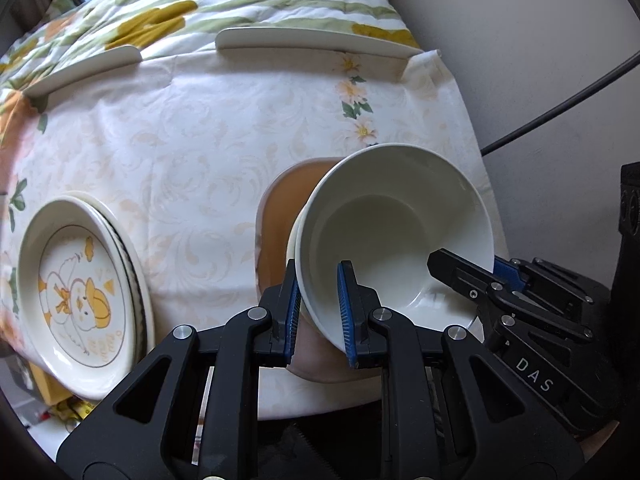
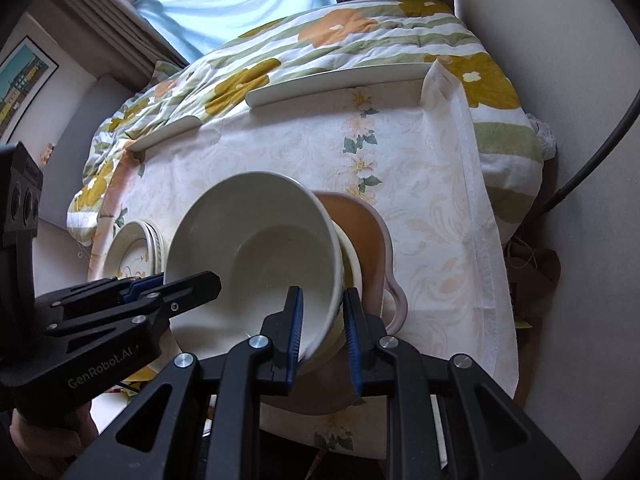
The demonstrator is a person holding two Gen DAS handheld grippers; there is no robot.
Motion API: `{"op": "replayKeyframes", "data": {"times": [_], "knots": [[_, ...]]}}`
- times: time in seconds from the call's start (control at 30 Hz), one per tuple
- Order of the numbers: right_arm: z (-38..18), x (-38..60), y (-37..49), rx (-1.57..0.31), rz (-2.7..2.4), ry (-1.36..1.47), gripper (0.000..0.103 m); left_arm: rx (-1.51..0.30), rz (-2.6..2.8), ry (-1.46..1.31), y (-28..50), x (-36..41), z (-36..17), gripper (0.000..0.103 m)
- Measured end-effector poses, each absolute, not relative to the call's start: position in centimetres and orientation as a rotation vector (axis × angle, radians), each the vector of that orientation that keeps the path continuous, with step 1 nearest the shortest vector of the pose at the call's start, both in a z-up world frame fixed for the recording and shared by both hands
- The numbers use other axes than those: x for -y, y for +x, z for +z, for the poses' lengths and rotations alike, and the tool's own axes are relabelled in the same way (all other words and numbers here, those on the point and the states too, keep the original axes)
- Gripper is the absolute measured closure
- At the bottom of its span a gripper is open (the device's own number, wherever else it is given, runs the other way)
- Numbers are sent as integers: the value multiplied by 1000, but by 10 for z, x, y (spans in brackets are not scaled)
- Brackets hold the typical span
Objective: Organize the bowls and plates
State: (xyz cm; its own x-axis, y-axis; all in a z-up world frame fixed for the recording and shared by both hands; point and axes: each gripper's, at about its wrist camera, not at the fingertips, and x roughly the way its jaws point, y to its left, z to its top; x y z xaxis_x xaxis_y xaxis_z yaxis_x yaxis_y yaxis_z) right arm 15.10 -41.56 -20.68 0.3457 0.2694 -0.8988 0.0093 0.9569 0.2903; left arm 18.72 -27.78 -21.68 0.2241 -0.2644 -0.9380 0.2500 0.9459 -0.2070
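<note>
1. At the far left of the desk a stack of plates, the top one printed with a duck, sits at the cloth's near edge; that pile looks sorted already.
2. Along the back edge two more plates lie half under the flowered quilt; they are apart from the stack and, by my reading, not yet gathered.
3. The left claw is clenched on the near-left rim of the white bowl, one pad inside and one outside.
4. The bowl is tilted and held over another pale bowl, which sits in a brown bowl with a pinkish rim. Whether it already touches the one beneath I cannot tell.
5. The right claw is clenched on the opposite rim of the same bowl, so both hands carry it.
6. Judged from this, bowl stacking is under way: the white bowl has yet to settle and be released.
7. At the right a black cable runs beside the desk, clear of the bowls; the cloth's edge is close to the nest.
</note>
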Motion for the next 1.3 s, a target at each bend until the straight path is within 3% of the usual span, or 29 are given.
{"op": "replayKeyframes", "data": {"times": [0.9, 1.1, 1.17, 1.23, 1.3], "knots": [[-213, 396, 142, -1191, 149, 28, 84, -1221, -308, 112, 176, 285, -223, 87], [-196, 406, 133, -1147, 159, 83, 84, -1111, -327, 53, 165, 270, -191, 85], [-186, 408, 128, -1121, 157, 84, 84, -1046, -322, 58, 158, 265, -176, 67], [-176, 409, 122, -1088, 158, 86, 84, -968, -293, 84, 150, 259, -162, 8], [-167, 409, 114, -1054, 153, 86, 73, -888, -271, 106, 141, 252, -147, 0]]}}
